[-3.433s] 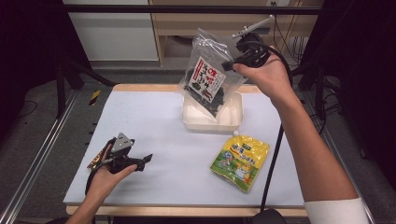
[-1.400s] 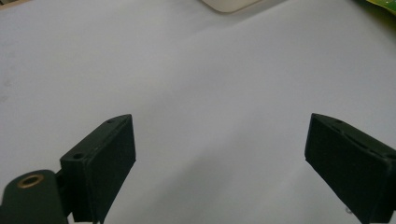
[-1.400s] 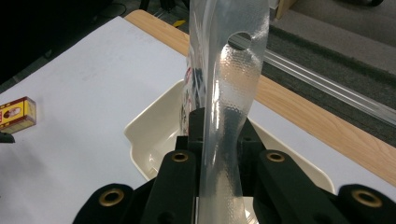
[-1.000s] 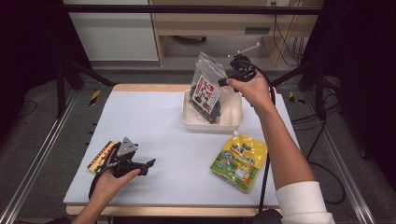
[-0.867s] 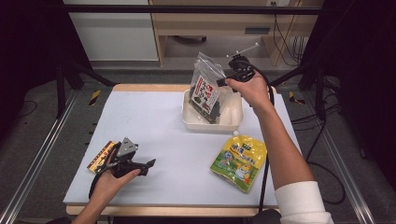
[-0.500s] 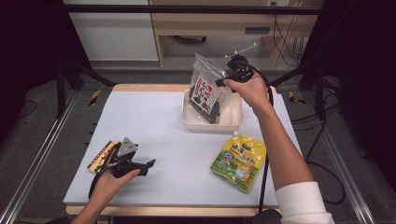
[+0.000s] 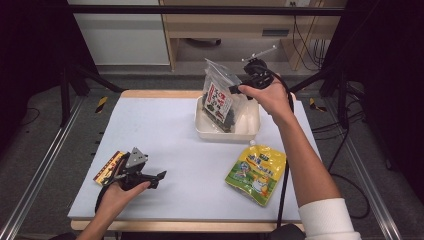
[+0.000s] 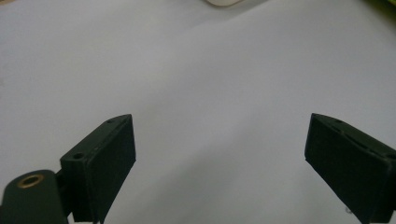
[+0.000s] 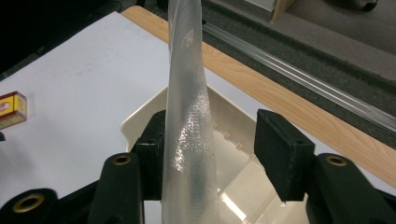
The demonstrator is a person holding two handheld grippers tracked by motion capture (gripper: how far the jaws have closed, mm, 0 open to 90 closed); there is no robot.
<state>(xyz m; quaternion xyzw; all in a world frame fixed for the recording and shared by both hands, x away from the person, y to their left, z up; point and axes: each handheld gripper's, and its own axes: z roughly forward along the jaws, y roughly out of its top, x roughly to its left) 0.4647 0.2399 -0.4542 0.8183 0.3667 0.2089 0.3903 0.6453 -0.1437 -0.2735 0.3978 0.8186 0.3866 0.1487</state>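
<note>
A clear bag of dark snacks with a red and white label [image 7: 219,98] stands upright with its bottom in the white tray [image 7: 250,132] at the table's far side. My right gripper [image 7: 238,90] is at the bag's top right edge. Its jaws have just been opening. In the right gripper view the bag's clear edge [image 9: 189,130] still rests against one jaw, while the other stands apart from it, so my right gripper [image 9: 212,135] is open. My left gripper [image 7: 159,178] rests near the front left of the table, open with nothing between its jaws [image 8: 219,158].
A yellow-green pouch [image 7: 256,168] lies flat in front of the tray, under my right forearm. A small red and yellow box [image 7: 109,168] lies just left of my left hand and appears far off in the right gripper view [image 9: 11,108]. The white table top [image 7: 165,130] has a wooden far edge.
The bag came down from above the tray until its bottom sat inside it, and the right hand sank with it. The left hand has stayed put.
</note>
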